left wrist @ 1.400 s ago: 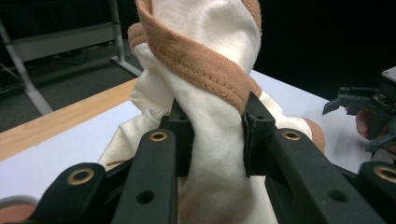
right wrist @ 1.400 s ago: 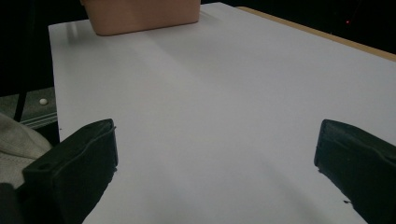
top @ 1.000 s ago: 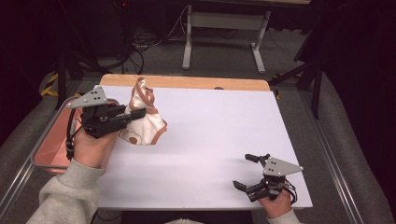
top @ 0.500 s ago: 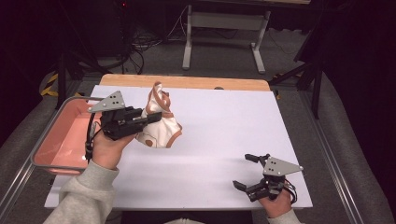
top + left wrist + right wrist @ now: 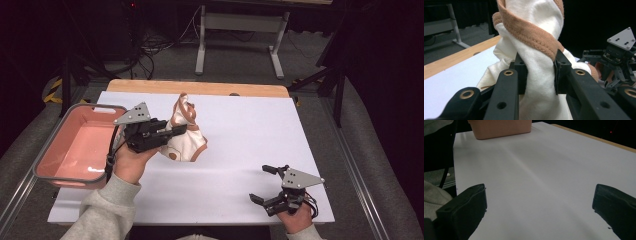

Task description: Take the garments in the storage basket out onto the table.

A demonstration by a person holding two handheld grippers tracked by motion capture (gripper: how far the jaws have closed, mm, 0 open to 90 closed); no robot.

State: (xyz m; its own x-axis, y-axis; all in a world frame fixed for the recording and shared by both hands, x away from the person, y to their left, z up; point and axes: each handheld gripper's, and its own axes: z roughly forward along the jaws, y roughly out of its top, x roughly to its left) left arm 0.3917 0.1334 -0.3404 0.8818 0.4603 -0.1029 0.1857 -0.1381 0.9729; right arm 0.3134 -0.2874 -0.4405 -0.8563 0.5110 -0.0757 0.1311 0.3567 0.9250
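A white cloth garment with tan trim [image 5: 191, 144] hangs bunched and twisted over the white table top, its lower folds touching the surface. My left gripper [image 5: 180, 131] comes in from the left and is shut on the cloth's middle. In the left gripper view the cloth [image 5: 536, 50] is squeezed between the two black jaws of the left gripper [image 5: 537, 67], and its trimmed edge curls above them. My right gripper [image 5: 261, 185] rests at the near right of the table, open. Nothing but bare table lies between the jaws of the right gripper [image 5: 540, 207].
A pink plastic bin [image 5: 50, 145] sits at the table's left edge, just left of my left hand; it shows far off in the right gripper view [image 5: 501, 128]. A white sheet [image 5: 250, 125] covers the table, with a wooden strip [image 5: 200, 88] along the far edge.
My left hand has carried the garment to the right, away from the pink bin toward the table's middle, and a little lower. The right gripper has stayed put.
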